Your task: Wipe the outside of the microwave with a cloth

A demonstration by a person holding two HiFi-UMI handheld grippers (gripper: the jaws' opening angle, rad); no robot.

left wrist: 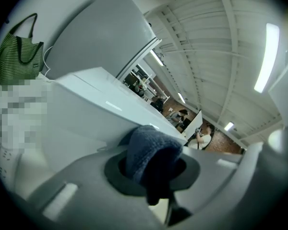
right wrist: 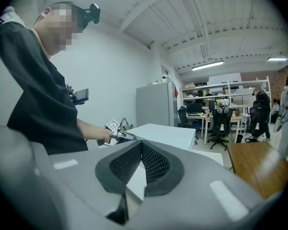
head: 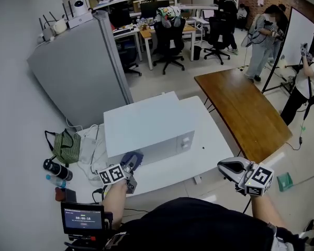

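A white microwave stands on a white table. My left gripper is shut on a dark blue cloth, and the cloth is at the microwave's near left side. In the left gripper view the cloth bulges between the jaws with the microwave just beyond. My right gripper hangs off the table's near right corner with its jaws together and nothing in them. The right gripper view shows the meshed pads meeting at their tips, and the microwave farther off.
A grey cabinet stands behind the table at the left. A green bag, a bottle and cables lie at the table's left end. A brown wooden table is at the right. People stand at the far right.
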